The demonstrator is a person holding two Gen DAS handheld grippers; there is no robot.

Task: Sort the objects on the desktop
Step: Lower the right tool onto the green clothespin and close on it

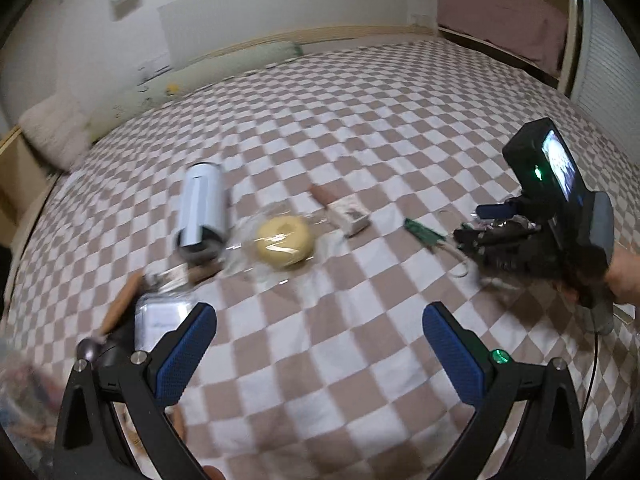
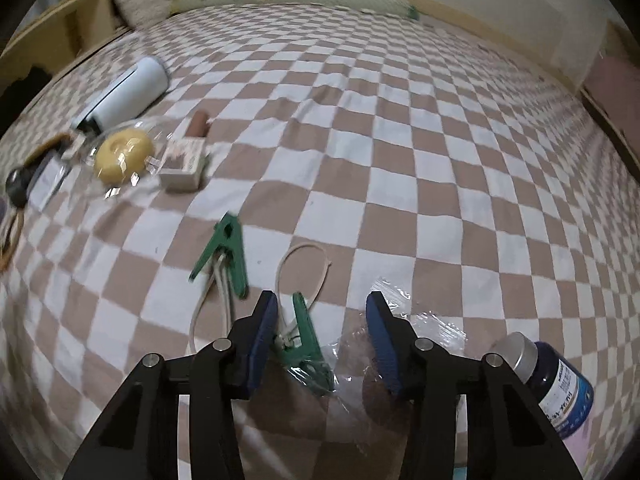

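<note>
My left gripper (image 1: 318, 316) hangs open and empty over the checked cloth (image 1: 360, 140). Ahead of it lie a pale blue can (image 1: 202, 208) on its side, a yellow round thing in clear wrap (image 1: 284, 240), a small white box (image 1: 348, 216) and a brown stub (image 1: 320, 194). My right gripper (image 2: 322, 304) points down at the cloth with its jaws part-way apart. A green clothespin (image 2: 308, 340) and crinkled clear plastic (image 2: 420, 328) lie between them; no pad visibly presses on either. A second green clothespin (image 2: 226, 252) on a white cord (image 2: 304, 264) lies just beyond.
A dark blue bottle with a silver cap (image 2: 556, 380) lies right of the right gripper. A white square packet (image 1: 160, 316) and a wooden piece (image 1: 124, 300) sit by my left finger. A cream pillow (image 1: 56, 132) and a green bolster (image 1: 240, 60) line the far edge.
</note>
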